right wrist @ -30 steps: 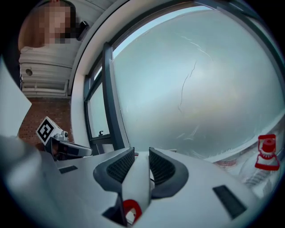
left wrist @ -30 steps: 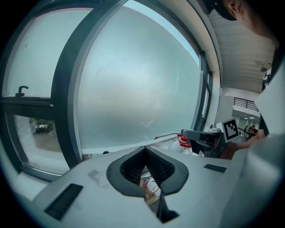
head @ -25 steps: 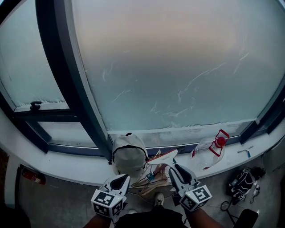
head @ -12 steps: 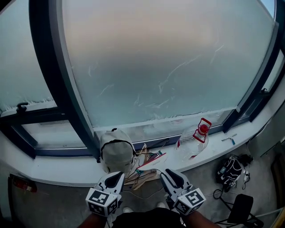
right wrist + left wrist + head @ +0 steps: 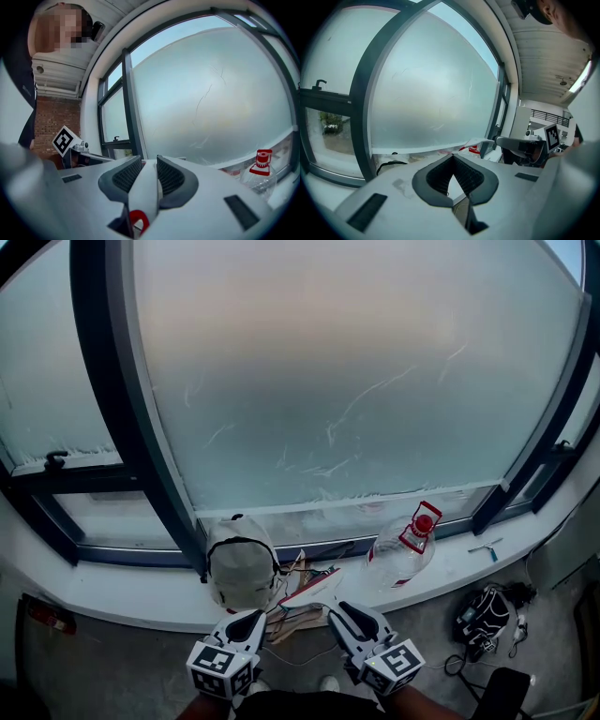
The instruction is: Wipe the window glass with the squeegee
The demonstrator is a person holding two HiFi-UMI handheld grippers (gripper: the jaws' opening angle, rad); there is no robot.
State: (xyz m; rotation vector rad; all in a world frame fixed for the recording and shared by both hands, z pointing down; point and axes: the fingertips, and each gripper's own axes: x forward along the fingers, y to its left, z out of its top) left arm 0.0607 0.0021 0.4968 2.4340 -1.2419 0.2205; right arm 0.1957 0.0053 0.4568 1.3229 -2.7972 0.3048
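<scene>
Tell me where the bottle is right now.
In the head view, the bottle lies on the sill, right of centre under the frosted glass, with the bag to its left.

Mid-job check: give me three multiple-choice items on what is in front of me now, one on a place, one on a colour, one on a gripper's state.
1. Where does the plastic bottle lie?
A. on the window sill, right of the grey bag
B. inside that bag
C. on top of that bag

2. What colour is the bottle's cap?
A. blue
B. red
C. green

3. How is the right gripper?
A. open, empty
B. shut, empty
C. shut on the white squeegee

Answers: 1 A, the bottle rests on the sill beside the bag. 2 B, the cap shows red. 3 C, the right gripper view shows both jaws against the white handle.
</scene>
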